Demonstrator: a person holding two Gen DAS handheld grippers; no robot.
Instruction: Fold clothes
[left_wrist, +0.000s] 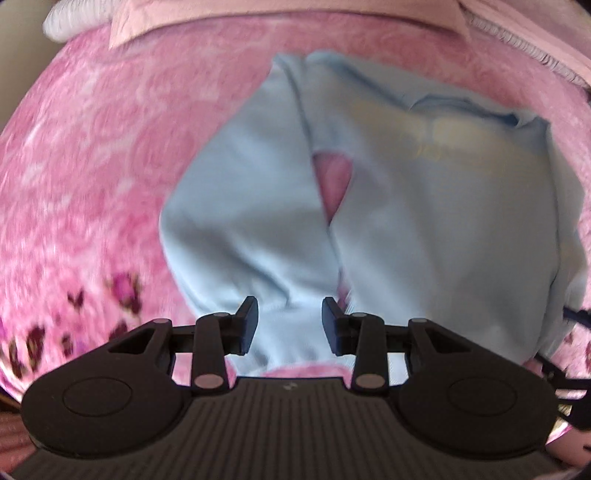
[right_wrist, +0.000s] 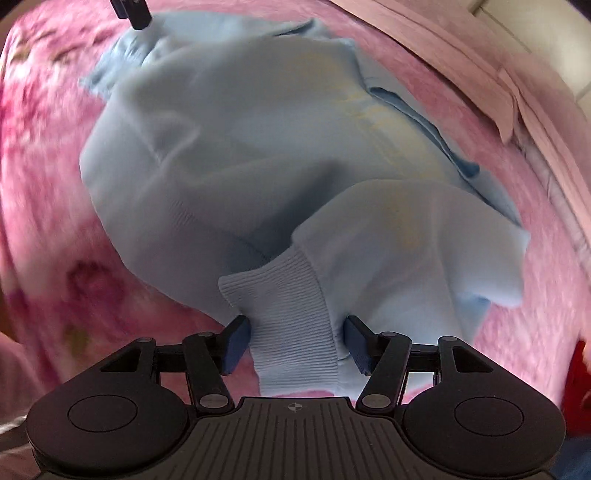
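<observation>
A light blue sweatshirt (left_wrist: 424, 206) lies spread on a pink floral bedspread (left_wrist: 92, 166), with faint yellow print on its chest. One sleeve (left_wrist: 243, 221) runs down toward my left gripper (left_wrist: 290, 321), which is open with the sleeve's end lying between its fingers. In the right wrist view the sweatshirt (right_wrist: 240, 147) is rumpled. Its ribbed cuff (right_wrist: 291, 306) sits between the fingers of my right gripper (right_wrist: 297, 336), which stands open, pads beside the cuff's edges. The left gripper's finger (right_wrist: 133, 14) shows at the top left, at the other sleeve.
The bedspread (right_wrist: 44, 184) surrounds the garment on all sides. Pale pink bedding (left_wrist: 258, 18) lies folded along the far edge, with a white ruffled trim (left_wrist: 535, 48). A red object (right_wrist: 578, 380) sits at the right border. Both views are motion-blurred.
</observation>
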